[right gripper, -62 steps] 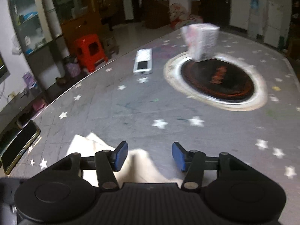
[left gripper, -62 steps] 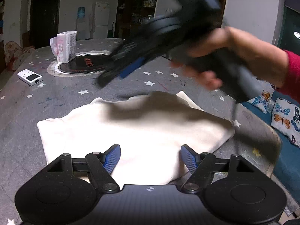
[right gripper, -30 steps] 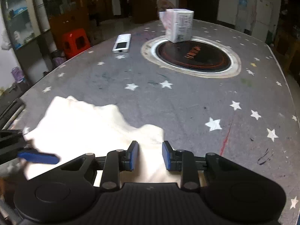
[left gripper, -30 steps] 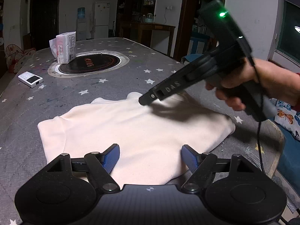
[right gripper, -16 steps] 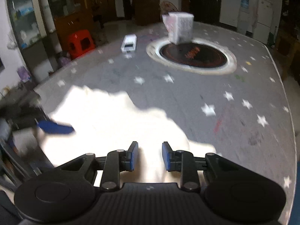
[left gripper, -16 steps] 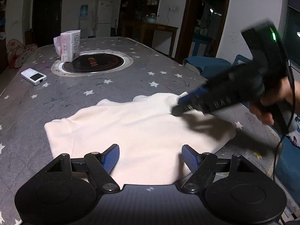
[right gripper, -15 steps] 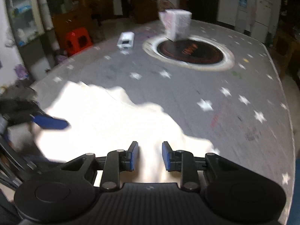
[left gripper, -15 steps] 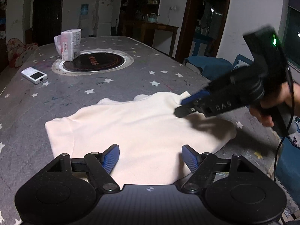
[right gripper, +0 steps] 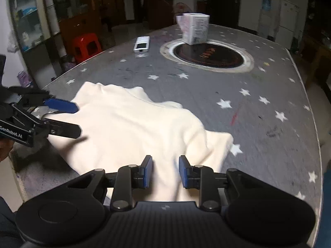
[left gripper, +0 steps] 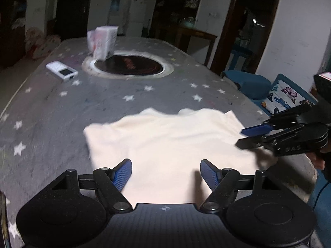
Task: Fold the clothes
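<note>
A cream garment (left gripper: 171, 142) lies folded and mostly flat on the grey star-patterned table (left gripper: 62, 111); it also shows in the right wrist view (right gripper: 134, 124). My left gripper (left gripper: 165, 174) is open, its jaws wide apart over the garment's near edge, holding nothing. My right gripper (right gripper: 164, 171) is open with a narrower gap, above the garment's right-hand edge. In the left wrist view the right gripper (left gripper: 251, 137) hovers at the garment's right corner. In the right wrist view the left gripper (right gripper: 72, 117) sits at the garment's left edge.
A round black hotplate (left gripper: 130, 65) is set into the table's middle, with a white tissue pack (left gripper: 102, 41) at its rim. A white remote (left gripper: 62, 73) lies to the left. A blue butterfly-print seat (left gripper: 285, 97) stands beyond the right table edge. A red stool (right gripper: 85, 45) stands on the floor.
The right gripper has pulled back from over the garment to its right corner. The left gripper has shifted left and closer to the garment. Both stay open; the garment lies unchanged.
</note>
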Tool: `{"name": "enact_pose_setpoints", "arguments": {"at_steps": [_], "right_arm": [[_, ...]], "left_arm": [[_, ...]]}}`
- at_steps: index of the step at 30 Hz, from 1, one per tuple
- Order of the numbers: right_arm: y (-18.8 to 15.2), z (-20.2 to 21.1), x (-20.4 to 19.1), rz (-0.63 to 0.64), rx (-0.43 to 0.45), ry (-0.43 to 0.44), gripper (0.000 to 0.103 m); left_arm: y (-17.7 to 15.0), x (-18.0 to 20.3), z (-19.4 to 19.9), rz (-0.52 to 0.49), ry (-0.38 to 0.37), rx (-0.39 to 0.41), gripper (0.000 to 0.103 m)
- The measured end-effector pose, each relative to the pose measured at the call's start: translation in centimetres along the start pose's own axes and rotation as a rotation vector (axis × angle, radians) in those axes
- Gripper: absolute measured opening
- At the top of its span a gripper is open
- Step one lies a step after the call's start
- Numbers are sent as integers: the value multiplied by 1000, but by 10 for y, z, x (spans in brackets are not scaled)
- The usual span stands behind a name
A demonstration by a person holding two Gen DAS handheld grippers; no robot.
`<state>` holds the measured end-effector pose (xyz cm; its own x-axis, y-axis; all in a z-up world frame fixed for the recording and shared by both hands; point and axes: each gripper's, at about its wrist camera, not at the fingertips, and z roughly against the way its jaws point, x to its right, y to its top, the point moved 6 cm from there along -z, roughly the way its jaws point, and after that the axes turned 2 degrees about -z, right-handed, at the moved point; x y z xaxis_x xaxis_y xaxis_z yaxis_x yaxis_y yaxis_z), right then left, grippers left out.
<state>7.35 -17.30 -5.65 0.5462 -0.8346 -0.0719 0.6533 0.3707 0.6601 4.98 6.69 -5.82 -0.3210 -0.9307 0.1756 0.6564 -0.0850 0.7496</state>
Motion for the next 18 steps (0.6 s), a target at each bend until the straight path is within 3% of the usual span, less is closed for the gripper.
{"name": "enact_pose_setpoints", "arguments": {"at_steps": [6,13,18], "right_arm": [[1,25,-16,19,48,40,27],[-27,14,-30,58,-15,53,27],[-13,28,-45,89,46,67,27]], "left_arm": [[1,0,13,0,4,26,75],[-12,1,16,-58,54,16,76],[-8,11,27,-97,57,46,76]]}}
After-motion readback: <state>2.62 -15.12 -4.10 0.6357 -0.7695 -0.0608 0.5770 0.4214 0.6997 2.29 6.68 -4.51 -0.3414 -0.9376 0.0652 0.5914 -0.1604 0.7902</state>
